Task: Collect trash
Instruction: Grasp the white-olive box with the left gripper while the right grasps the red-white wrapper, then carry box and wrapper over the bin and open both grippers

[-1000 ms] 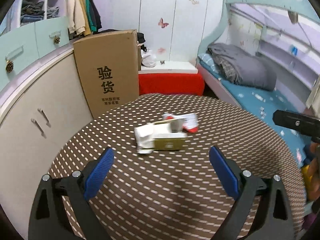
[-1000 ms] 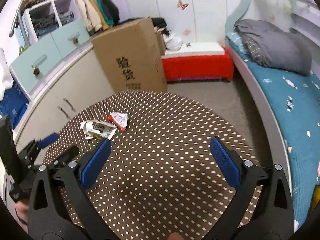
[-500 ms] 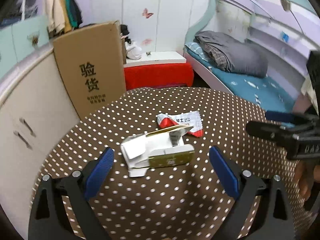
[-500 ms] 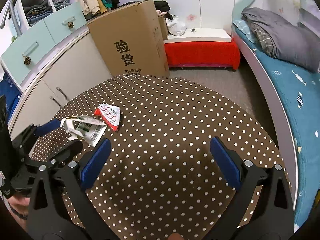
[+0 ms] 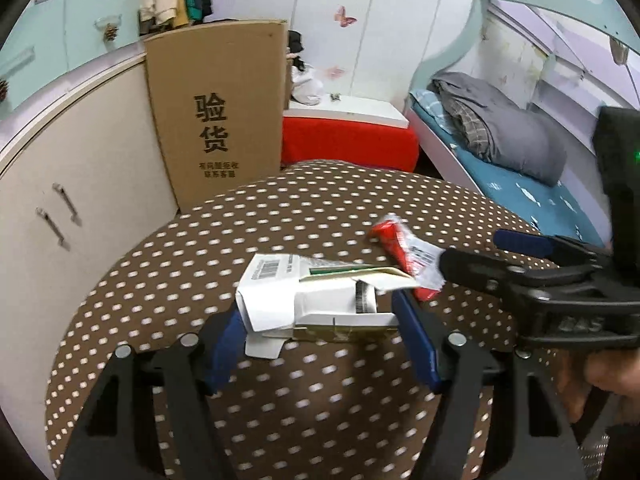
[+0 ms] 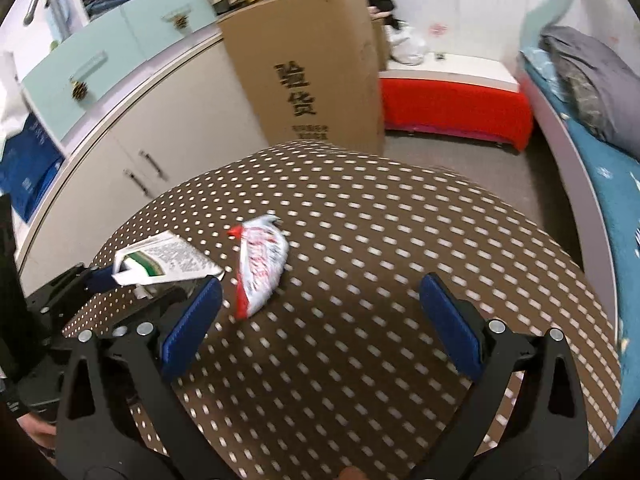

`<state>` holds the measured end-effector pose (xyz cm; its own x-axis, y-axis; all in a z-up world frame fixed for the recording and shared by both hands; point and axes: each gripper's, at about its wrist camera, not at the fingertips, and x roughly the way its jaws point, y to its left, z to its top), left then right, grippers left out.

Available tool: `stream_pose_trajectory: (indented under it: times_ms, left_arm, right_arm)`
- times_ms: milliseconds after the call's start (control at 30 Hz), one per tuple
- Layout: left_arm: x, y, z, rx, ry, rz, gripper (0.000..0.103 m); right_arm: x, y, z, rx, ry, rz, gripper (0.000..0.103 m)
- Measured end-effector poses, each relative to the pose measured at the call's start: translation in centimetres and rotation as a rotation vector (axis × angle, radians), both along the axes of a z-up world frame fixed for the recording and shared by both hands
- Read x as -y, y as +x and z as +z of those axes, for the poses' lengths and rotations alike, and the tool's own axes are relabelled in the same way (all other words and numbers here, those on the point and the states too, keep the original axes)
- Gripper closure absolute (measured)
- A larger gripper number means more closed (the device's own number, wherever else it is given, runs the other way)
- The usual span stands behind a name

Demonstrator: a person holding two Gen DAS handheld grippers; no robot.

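Item 1, near: left gripper [image 5: 320, 320], fingers closed on the torn white carton [image 5: 320, 300], which sits low on the polka-dot table [image 5: 320, 200], not clearly lifted. Item 2, just beyond to the right: red-and-white wrapper [image 6: 260, 264] lying loose, right gripper [image 6: 320, 320] with fingers spread wide, short of it. Judged progress: 1 of 2 pieces gripped, none binned; no bin is visible.

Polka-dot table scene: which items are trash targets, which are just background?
Job:
- torn white-and-green cardboard carton, between left hand-held gripper fingers
- crumpled red-and-white plastic wrapper

Background:
- tall brown cardboard box
- red bench
- grey folded blanket
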<state>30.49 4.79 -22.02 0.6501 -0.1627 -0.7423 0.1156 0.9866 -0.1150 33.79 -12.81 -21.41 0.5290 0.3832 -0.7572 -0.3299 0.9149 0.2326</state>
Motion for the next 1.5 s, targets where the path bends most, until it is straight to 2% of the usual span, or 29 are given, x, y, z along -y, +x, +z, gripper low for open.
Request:
stream_pose_trajectory:
  times_ms: [67, 133, 167, 200, 233, 267, 300, 500, 767, 1200, 1500]
  left_arm:
    - [-1.0, -0.4, 0.2, 0.004, -0.002, 0.019, 0.034]
    - [-2.2, -0.9, 0.3, 0.005, -0.004, 0.041, 0.034]
    - [-2.6, -0.9, 0.3, 0.003, -0.009, 0.048, 0.034]
    - [-3.0, -1.0, 0.3, 0.001, -0.013, 0.056, 0.034]
    - [-3.4, -1.1, 0.3, -0.001, -0.017, 0.063, 0.034]
    - [-3.6, -1.2, 0.3, -0.001, -0.021, 0.066, 0.034]
    - [-3.8, -1.5, 0.4, 0.0, -0.026, 0.068, 0.034]
    - [-3.4, -3.6, 1.4, 0.019, -0.05, 0.057, 0.034]
    - [0.5, -7.1, 3.2, 0.047, -0.081, -0.018, 0.034]
    - [12.9, -13.0, 8.4, 0.132, -0.11, -0.239, 0.034]
    - [21.7, -15.3, 10.8, 0.161, -0.138, -0.394, 0.034]
  right_arm:
    - [-1.1, 0.3, -0.2, 0.011, -0.018, 0.016, 0.008]
    - [-2.7, 0.4, -0.2, 0.035, -0.048, 0.041, 0.017]
    - [-3.4, 0.4, -0.2, 0.051, -0.074, 0.049, 0.026]
    - [-3.9, 0.4, -0.2, 0.066, -0.096, 0.054, 0.041]
    - [-4.6, 0.3, -0.1, 0.08, -0.129, 0.063, 0.047]
    - [-5.0, 0.2, -0.2, 0.087, -0.142, 0.075, 0.072]
    - [-5.1, 0.0, -0.2, 0.087, -0.149, 0.082, 0.073]
    - [-2.1, -2.7, 0.5, 0.05, -0.067, 0.041, 0.076]
    - [4.6, -8.9, 4.0, 0.093, -0.011, -0.036, 0.076]
    - [18.9, -18.6, 10.6, 0.225, 0.104, -0.25, 0.076]
    - [28.4, -22.8, 11.3, 0.261, 0.147, -0.435, 0.076]
